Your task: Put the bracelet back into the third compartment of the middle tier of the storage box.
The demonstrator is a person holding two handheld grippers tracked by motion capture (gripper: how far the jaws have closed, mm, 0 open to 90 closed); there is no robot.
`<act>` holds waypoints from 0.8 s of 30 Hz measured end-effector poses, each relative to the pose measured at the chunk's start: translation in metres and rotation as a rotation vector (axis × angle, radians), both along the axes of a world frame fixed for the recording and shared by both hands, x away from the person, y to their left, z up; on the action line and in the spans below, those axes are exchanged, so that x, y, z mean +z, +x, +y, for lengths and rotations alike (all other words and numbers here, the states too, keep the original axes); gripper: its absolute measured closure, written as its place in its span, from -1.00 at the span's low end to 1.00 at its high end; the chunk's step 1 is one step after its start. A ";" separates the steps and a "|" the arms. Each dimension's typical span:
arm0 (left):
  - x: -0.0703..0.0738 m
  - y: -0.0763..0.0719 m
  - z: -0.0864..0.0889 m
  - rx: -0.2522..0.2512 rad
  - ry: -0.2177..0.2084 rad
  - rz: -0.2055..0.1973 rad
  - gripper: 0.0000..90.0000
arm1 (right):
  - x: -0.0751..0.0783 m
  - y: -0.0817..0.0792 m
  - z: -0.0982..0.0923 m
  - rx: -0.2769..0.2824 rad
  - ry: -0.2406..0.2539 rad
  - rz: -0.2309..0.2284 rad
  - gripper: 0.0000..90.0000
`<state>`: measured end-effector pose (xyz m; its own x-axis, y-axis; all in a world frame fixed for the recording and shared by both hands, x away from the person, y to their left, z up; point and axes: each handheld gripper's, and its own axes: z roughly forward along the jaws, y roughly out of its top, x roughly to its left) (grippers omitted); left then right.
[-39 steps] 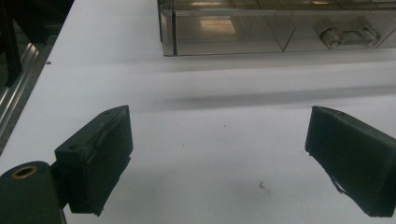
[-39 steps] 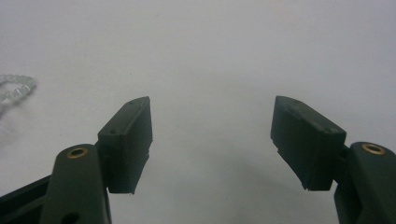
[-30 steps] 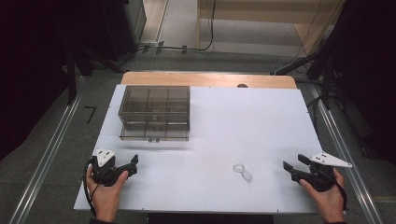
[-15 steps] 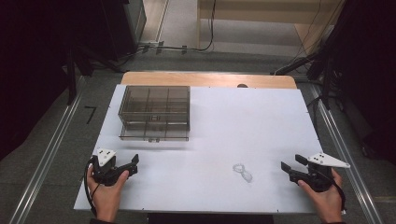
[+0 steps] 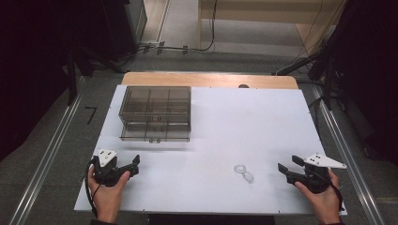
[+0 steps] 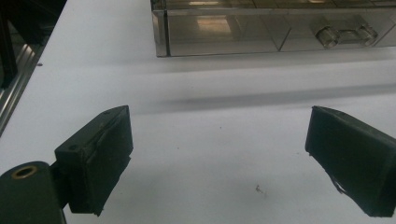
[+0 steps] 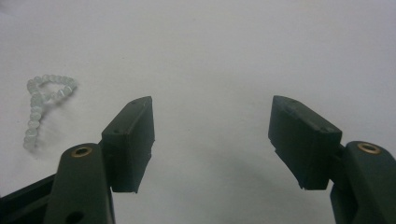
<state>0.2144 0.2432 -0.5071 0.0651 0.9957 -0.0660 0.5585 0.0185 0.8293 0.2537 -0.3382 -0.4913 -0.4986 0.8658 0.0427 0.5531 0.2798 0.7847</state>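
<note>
Your right gripper (image 5: 285, 168) sits at the lower right of the high view with its jaws spread wide and nothing between them; in the right gripper view the bead bracelet (image 7: 44, 105) lies at the left edge of the frame, well off the line between the jaws. Close from that heading and you likely pinch bare bench (image 5: 244, 122), or one jaw nudges the loose loop and skids it away (small beads roll easily on a smooth white top). A partial bite could also catch just a few beads and let the rest dangle.

Your left gripper (image 5: 133, 165), lower left in the high view, is likewise open and empty, facing the clear drawer box (image 5: 156, 112) farther up the bench. Its drawer handle (image 6: 345, 35) is cut off near the upper right of the left gripper view, and through the tinted walls I cannot tell whether the compartments hold anything. The bracelet's clasp or knot is too small to make out.
</note>
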 end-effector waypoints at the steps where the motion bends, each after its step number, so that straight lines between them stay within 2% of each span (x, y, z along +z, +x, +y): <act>1: 0.000 0.000 0.000 0.000 0.000 0.000 -0.84 | 0.000 0.000 0.000 0.000 0.001 0.001 -0.33; 24: -0.002 0.002 -0.002 -0.007 0.007 0.010 -0.84 | -0.001 0.000 0.013 0.033 -0.001 0.016 -0.31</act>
